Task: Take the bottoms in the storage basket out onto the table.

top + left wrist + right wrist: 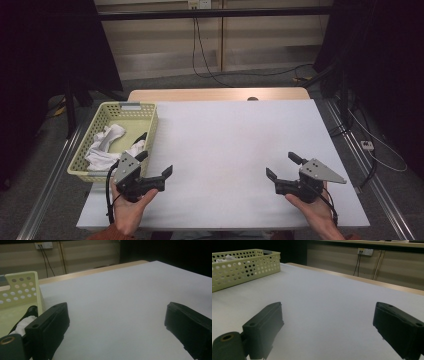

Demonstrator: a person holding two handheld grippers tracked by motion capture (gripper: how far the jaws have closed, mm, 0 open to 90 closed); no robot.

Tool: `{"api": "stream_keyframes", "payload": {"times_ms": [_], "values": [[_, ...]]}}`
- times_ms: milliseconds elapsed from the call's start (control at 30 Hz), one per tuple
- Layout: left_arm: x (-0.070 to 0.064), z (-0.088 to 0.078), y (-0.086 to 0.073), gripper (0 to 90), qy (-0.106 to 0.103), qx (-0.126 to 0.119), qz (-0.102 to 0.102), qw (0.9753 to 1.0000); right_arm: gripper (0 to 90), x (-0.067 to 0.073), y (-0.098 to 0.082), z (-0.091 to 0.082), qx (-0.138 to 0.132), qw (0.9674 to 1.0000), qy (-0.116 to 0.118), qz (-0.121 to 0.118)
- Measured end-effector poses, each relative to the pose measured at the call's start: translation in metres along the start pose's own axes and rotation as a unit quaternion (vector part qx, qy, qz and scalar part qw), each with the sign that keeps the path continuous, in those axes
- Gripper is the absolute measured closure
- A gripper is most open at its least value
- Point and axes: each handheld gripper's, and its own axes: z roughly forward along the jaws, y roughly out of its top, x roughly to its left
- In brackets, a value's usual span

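Matt white sheet (235, 150) over the table, smooth, faintly grained close up. Pale wood edge (220, 94) at the far side, satin. Perforated plastic basket (88, 150), pale yellow-green, slightly glossy. Soft white cloth (102, 150) inside, crumpled and matt. Left gripper (156, 165) and right gripper (281, 166): matt black plastic jaws, 2 each, smooth-faced; dull grey metal plate on top of each.
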Motion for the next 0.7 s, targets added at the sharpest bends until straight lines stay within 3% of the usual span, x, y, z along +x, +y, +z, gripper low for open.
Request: {"api": "stream_keyframes", "payload": {"times_ms": [500, 700], "values": [[0.005, 0.002, 0.005, 5.6, -0.003, 0.019, 0.001, 0.9998, 8.2, -0.002, -0.001, -0.002, 0.004, 1.0, 0.001, 0.007], [0.012, -0.001, 0.012, 6.2, 0.002, 0.01, -0.006, 0.9999, 8.3, -0.002, -0.002, 0.0, 0.008, 0.9999, 0.004, 0.01]]}}
